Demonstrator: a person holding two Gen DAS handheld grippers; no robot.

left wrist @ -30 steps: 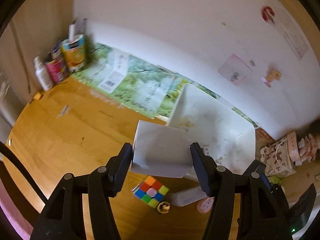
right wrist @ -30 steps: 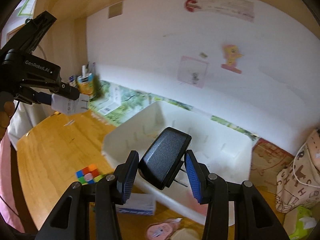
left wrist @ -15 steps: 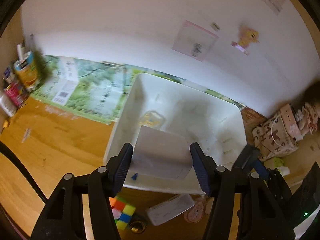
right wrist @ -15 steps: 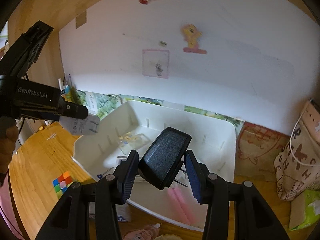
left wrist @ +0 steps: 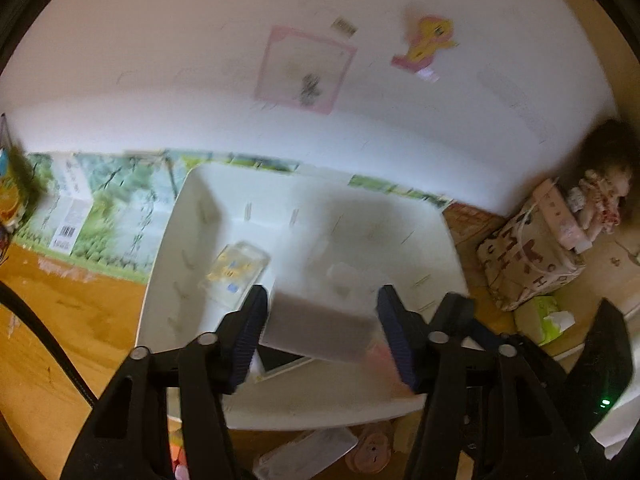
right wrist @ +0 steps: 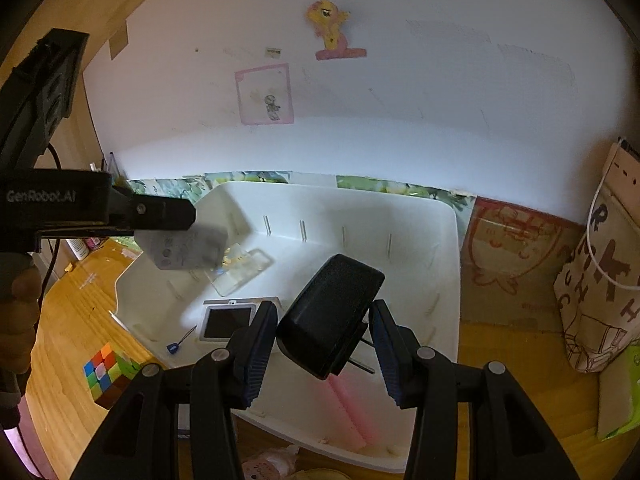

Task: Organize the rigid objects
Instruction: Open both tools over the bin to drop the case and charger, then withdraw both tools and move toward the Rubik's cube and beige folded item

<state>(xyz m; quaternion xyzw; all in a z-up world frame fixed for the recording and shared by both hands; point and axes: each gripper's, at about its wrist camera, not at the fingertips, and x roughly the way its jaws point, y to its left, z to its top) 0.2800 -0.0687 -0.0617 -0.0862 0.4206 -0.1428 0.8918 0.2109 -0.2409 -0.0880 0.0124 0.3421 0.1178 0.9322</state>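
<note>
left tongs [left wrist: 320, 336] closing on a white card [left wrist: 316, 332] over the bin [left wrist: 168, 264]; right tongs [right wrist: 324, 344] clamping a black charger [right wrist: 328, 320] above it, both hanging ready for dropping in.

Both grippers are built of matte black plastic. The left gripper [left wrist: 320, 334] has 2 broad angular arms, each ending in a finger faced with a dark blue ribbed pad [left wrist: 394, 336]. A round silver screw head [left wrist: 205, 339] sits at each pivot, 4 in all across the arms. A black cable [left wrist: 44, 340] trails off to the left of that gripper. The right gripper [right wrist: 324, 344] has the same shape, blue ribbed pads and 4 silver screws. In the right wrist view the left gripper's black housing carries pale lettering, "GenRobot.AI" [right wrist: 40, 196], with 1 small screw ahead of the lettering. Pink cloth [right wrist: 10, 448] shows below that housing.
</note>
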